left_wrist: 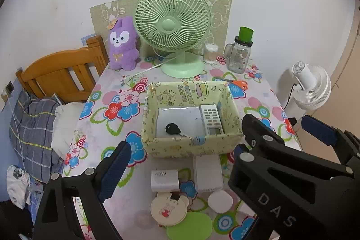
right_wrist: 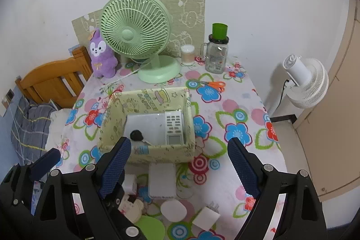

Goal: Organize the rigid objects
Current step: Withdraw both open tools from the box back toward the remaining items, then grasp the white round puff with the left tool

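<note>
A yellow patterned basket (left_wrist: 191, 146) (right_wrist: 157, 151) sits mid-table, holding a white flat pad, a grey remote (left_wrist: 211, 120) and a black key (left_wrist: 172, 128). In front of it lie a white 45W charger (left_wrist: 164, 180), a white box (left_wrist: 208, 172) (right_wrist: 162, 180), a white round case (left_wrist: 220, 201), a bear-shaped disc (left_wrist: 168, 208), a green disc (left_wrist: 189, 226) and a white plug (right_wrist: 205, 218). My left gripper (left_wrist: 180, 160) hangs open above these loose items, holding nothing. My right gripper (right_wrist: 180, 165) is open and empty beside it, partly overlapping it.
Behind the basket stand a green desk fan (left_wrist: 173, 24), a purple plush (left_wrist: 122, 44), a swab jar (left_wrist: 211, 53), a glass jar with a green cup (left_wrist: 239, 55) and orange scissors (right_wrist: 213, 85). A wooden headboard (left_wrist: 60, 73) is at left, a white floor fan (right_wrist: 306, 82) at right.
</note>
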`<state>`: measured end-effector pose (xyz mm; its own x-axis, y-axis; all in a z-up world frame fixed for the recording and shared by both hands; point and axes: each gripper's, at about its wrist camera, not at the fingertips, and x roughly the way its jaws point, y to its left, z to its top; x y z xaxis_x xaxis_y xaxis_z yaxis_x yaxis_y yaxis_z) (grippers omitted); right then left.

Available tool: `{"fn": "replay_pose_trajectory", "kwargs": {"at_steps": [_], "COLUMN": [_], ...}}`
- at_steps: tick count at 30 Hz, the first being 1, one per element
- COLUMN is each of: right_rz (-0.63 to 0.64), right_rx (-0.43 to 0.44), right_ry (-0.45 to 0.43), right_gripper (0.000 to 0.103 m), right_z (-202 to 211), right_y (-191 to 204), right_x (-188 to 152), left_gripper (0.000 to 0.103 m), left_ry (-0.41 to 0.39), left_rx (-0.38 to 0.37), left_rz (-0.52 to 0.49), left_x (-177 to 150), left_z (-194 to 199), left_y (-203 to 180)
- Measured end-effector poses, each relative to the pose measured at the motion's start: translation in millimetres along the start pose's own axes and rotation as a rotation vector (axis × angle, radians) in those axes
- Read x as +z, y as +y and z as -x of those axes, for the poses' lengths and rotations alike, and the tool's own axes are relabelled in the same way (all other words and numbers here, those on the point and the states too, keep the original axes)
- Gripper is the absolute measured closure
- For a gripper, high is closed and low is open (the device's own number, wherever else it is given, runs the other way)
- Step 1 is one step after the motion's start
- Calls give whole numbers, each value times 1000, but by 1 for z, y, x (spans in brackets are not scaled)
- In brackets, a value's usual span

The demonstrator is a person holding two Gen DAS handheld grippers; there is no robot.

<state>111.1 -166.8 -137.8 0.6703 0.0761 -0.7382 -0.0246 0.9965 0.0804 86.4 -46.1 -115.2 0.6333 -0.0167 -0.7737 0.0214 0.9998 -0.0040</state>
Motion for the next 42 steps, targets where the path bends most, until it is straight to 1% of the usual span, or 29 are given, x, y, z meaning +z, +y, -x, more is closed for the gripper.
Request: {"fn": "replay_pose_trajectory", "kwargs": {"at_steps": [11, 15, 19, 26, 30, 33, 42], "right_rz": [-17, -26, -36, -15, -5, 8, 33], "right_rx": [-14, -40, -45, -53, -59, -56, -46], "right_ry": [2, 0, -2, -2, -14, -22, 22], "right_gripper": [13, 13, 13, 13, 13, 13, 13], "right_z": [9, 9, 6, -5, -12, -19, -52], "right_y": [-17, -23, -31, -42, -48, -52, -62], "right_x": [-27, -38, -47, -66, -76, -82, -109], "left_gripper": [9, 9, 9, 9, 9, 9, 9], "left_ry": [1, 9, 11, 11, 24, 23, 65], "left_rx": [-26, -29, -35, -30, -38, -29, -48], "left_rz": [-12, -17, -19, -23, -10, 0, -10], "left_x": [-25, -33, -41, -59, -69, -77, -103], "left_z": [4, 2, -3, -14, -26, -35, -67], "left_y": [-13, -18, -24, -35, -39, -42, -50]}}
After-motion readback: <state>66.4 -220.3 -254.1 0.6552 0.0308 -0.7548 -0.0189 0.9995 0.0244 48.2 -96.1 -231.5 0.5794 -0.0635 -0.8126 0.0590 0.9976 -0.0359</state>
